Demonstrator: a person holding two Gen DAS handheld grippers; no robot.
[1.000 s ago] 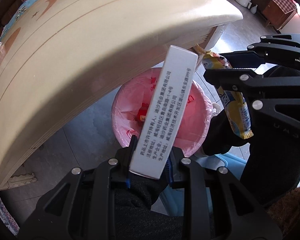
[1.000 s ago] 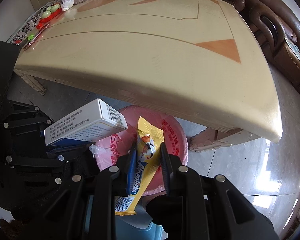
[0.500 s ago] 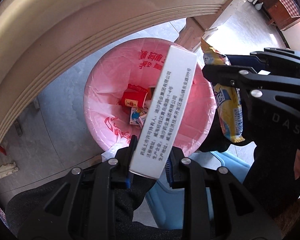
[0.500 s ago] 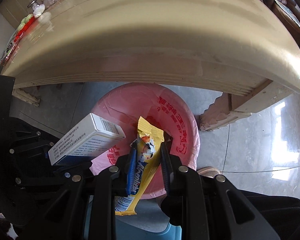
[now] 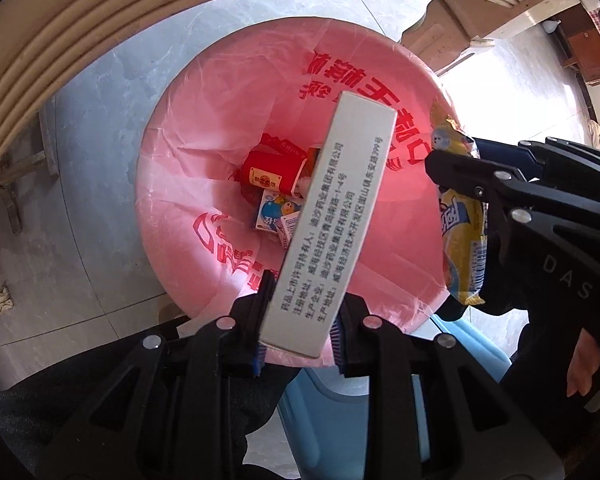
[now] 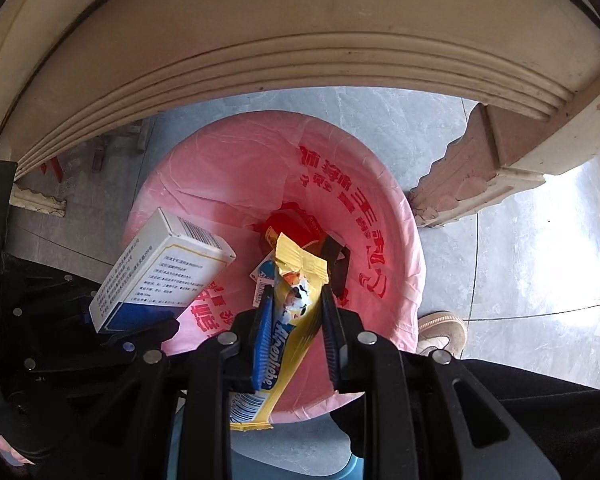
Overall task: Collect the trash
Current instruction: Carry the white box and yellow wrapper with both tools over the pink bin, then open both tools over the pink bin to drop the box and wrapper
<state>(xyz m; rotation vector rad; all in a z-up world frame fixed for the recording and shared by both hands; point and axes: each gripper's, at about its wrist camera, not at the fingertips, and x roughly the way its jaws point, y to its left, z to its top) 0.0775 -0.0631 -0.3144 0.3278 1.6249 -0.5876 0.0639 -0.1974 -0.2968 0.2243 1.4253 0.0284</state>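
Over the pink-lined trash bin (image 5: 204,128), which stands on the floor beside the edge of the cream surface (image 6: 300,40), both tools hang loaded. The left tool (image 5: 298,326) is clamped on the lower end of a white medicine box (image 5: 332,224), which juts forward above the bin's mouth. The right tool (image 6: 296,320) pinches a yellow snack wrapper (image 6: 290,300) at its middle, with the printed tail hanging below the fingers.

The step in hand looks like the drop. To do it well, each piece should sit fully inside the rim before the tool lets go. The box is rigid and should fall straight. The wrapper is light and may cling to a pad, so it is better released low and well inside the liner. Freeing one item at a time would keep them from knocking each other out.

The left view shows the earlier rubbish at the bottom plainly: a red can (image 5: 270,172) and a small blue-and-white carton (image 5: 274,216). The right view alone shows the box's barcode end, the surface's carved leg (image 6: 472,176), and a shoe (image 6: 444,330) beside the bin.
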